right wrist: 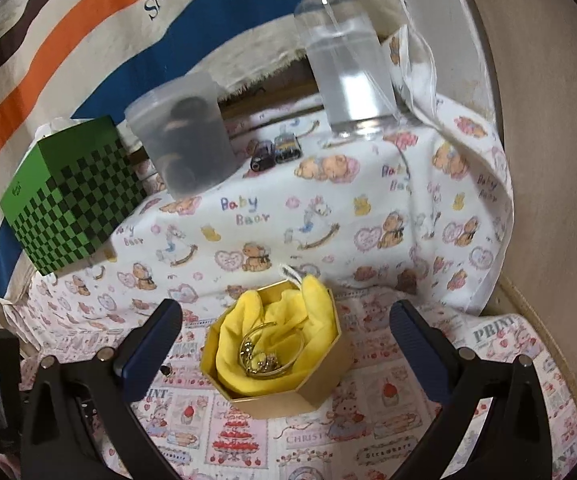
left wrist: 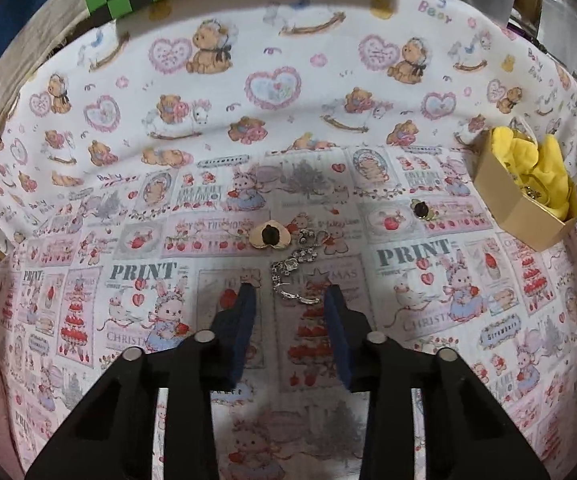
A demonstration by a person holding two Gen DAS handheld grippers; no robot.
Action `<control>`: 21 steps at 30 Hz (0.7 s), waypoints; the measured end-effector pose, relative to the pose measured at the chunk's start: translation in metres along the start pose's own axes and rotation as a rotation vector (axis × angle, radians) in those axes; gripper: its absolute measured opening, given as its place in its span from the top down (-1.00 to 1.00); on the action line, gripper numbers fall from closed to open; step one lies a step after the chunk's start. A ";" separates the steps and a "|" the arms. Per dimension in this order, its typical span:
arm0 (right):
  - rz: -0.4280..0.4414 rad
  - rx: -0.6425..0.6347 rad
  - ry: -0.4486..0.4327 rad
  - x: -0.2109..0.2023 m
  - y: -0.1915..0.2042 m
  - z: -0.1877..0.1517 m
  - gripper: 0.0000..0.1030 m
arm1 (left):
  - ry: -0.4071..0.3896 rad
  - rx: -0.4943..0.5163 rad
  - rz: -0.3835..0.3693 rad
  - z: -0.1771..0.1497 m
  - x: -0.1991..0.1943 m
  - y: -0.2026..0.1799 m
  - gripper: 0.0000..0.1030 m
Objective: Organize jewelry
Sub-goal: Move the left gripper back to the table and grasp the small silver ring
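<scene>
A gold hexagonal box (right wrist: 288, 392) lined with yellow cloth (right wrist: 272, 320) holds gold rings and bangles (right wrist: 264, 356). My right gripper (right wrist: 284, 328) is open, its fingers on either side of the box. The box also shows in the left wrist view (left wrist: 528, 216) at the right. My left gripper (left wrist: 290, 300) is open and empty, low over the cloth. A silver rhinestone piece (left wrist: 294, 276) lies between and just beyond its fingertips. A gold heart-shaped earring (left wrist: 269, 235) lies a little farther, and a small gold earring (left wrist: 422, 210) lies to the right.
A green checkered box (right wrist: 68, 200) stands at the back left. A frosted plastic cup (right wrist: 184, 136), a clear pump bottle (right wrist: 348, 64) and two small dark items (right wrist: 276, 152) stand behind. The printed cloth (left wrist: 168, 280) covers the surface. A wall (right wrist: 548, 160) is at right.
</scene>
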State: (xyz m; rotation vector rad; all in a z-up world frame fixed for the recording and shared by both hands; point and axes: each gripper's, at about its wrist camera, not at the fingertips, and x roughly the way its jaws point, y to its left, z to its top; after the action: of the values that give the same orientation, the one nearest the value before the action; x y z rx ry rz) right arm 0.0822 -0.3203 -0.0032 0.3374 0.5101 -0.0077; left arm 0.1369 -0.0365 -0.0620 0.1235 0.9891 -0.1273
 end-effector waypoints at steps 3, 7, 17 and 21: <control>0.003 0.002 0.004 0.001 -0.001 0.000 -1.00 | 0.000 -0.020 -0.026 0.001 0.002 0.003 0.52; 0.001 -0.005 0.027 0.004 -0.001 0.000 -1.00 | -0.003 -0.048 -0.039 0.002 0.005 0.011 0.74; 0.026 -0.028 0.041 0.000 0.009 0.001 -1.00 | -0.062 -0.107 -0.085 0.007 -0.018 0.033 0.74; 0.095 -0.070 0.059 -0.010 0.029 0.004 -1.00 | -0.142 -0.144 -0.083 0.007 -0.043 0.050 0.74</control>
State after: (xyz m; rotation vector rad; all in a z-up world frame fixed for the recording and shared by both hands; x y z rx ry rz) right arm 0.0776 -0.2949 0.0140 0.2938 0.5513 0.1120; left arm 0.1279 0.0136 -0.0200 -0.0580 0.8584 -0.1388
